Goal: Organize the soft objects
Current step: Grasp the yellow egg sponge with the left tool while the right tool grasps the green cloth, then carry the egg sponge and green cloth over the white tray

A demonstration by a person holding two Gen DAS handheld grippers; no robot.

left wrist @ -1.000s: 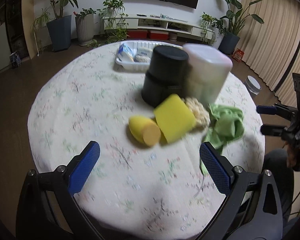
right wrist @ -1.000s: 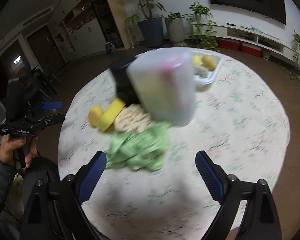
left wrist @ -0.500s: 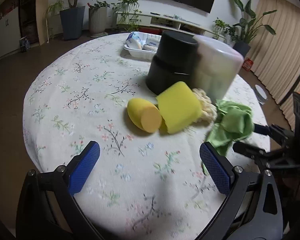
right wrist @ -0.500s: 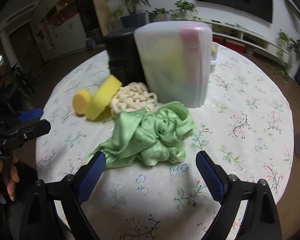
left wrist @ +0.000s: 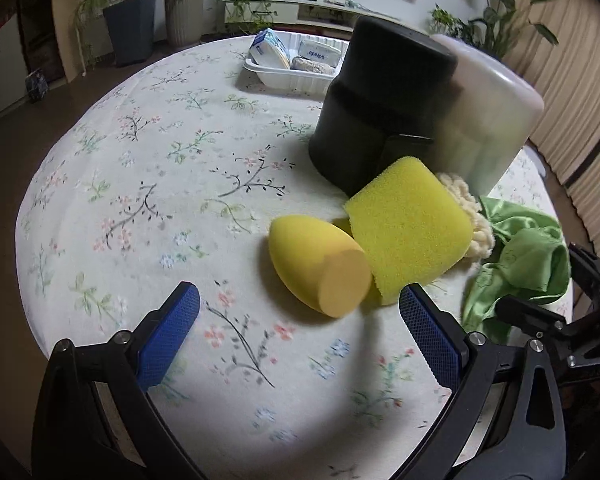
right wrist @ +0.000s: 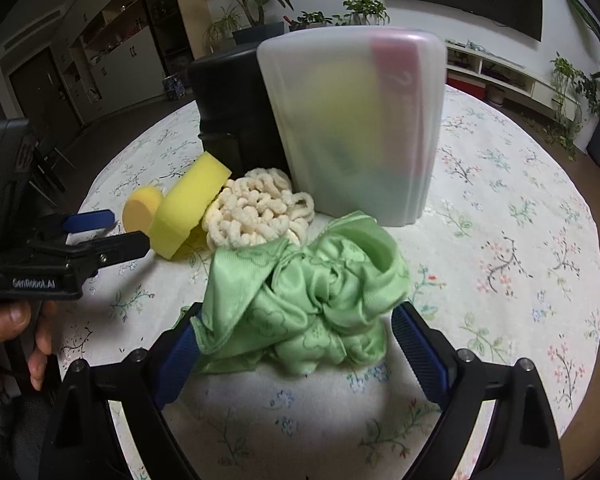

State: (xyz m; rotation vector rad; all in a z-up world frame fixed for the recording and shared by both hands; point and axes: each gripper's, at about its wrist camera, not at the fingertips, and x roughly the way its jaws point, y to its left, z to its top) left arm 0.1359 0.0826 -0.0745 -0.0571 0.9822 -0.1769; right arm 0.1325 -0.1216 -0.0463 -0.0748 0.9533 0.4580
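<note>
A crumpled green cloth (right wrist: 308, 292) lies on the flowered tablecloth between the fingers of my right gripper (right wrist: 298, 320), which stands open around it; the cloth's edge overlaps the left finger. Behind the cloth sit a cream knitted pad (right wrist: 256, 208), a yellow block sponge (right wrist: 188, 204) and a yellow egg-shaped sponge (right wrist: 140, 208). My left gripper (left wrist: 296, 304) is open just short of the egg-shaped sponge (left wrist: 320, 268), with nothing between its pads. The block sponge (left wrist: 410, 224) leans beside it. The green cloth (left wrist: 520, 256) lies to the right.
A black container (left wrist: 384, 108) and a translucent lidded box (right wrist: 356, 120) stand right behind the soft things. A white tray (left wrist: 296, 76) with packets sits at the table's far side. A hand (right wrist: 8, 328) holds the left gripper (right wrist: 112, 232). Bare tablecloth lies left and right.
Both grippers have sunk and come closer to the pile. The right one now has the green cloth between its fingers; the left one has closed in on the egg-shaped sponge.
</note>
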